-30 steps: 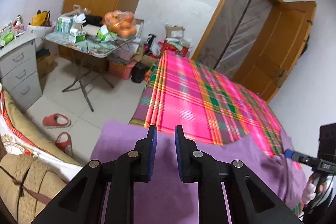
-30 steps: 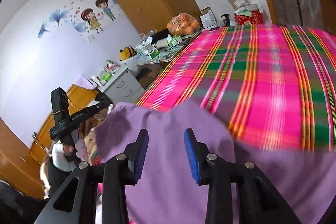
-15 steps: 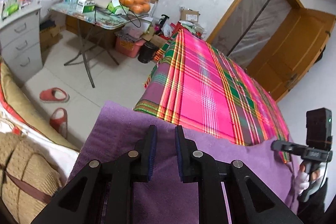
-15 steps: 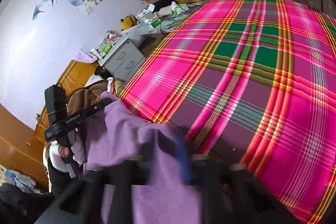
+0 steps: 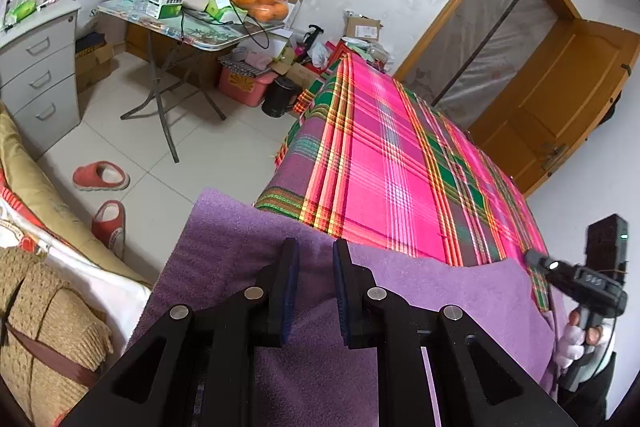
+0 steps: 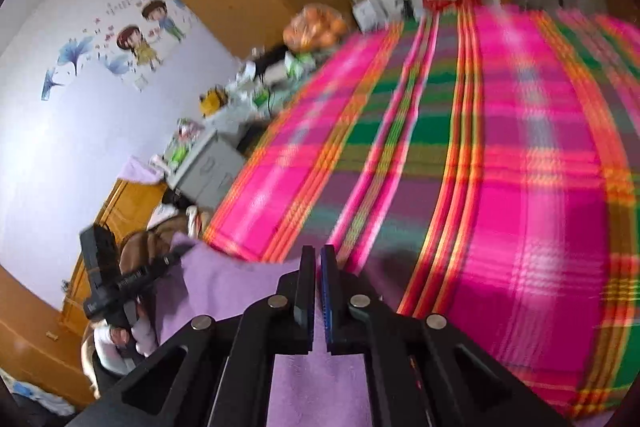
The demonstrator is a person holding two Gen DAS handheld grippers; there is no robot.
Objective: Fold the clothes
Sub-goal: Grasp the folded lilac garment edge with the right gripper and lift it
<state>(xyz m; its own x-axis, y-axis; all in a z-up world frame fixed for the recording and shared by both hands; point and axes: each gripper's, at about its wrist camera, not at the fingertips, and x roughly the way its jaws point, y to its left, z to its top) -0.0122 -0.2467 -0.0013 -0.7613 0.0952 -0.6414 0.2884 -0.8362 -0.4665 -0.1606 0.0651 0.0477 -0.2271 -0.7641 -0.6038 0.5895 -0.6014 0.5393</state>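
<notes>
A purple garment [image 5: 440,291] hangs stretched between my two grippers at the near end of a bed with a pink plaid cover [image 5: 392,167]. My left gripper [image 5: 315,247] is shut on a thick fold at the garment's top edge, and cloth fills the gap between its blue pads. In the right wrist view the garment [image 6: 224,283] runs off to the left. There my right gripper [image 6: 318,251] is shut on its edge, jaws almost touching, just above the plaid cover [image 6: 500,167]. A gloved hand [image 5: 576,339] holds the right tool.
Left of the bed is a tiled floor with two red slippers [image 5: 100,177], a folding table [image 5: 200,35] piled with boxes and oranges, and a grey drawer cabinet [image 5: 36,67]. A black bin [image 5: 280,99] stands by the bed's far corner. A tan knit bundle [image 5: 40,307] lies at lower left.
My right gripper's jaws went from wide apart to closed on the purple garment's edge, and it moved down towards the bed. The left gripper sank a little, still holding the garment.
</notes>
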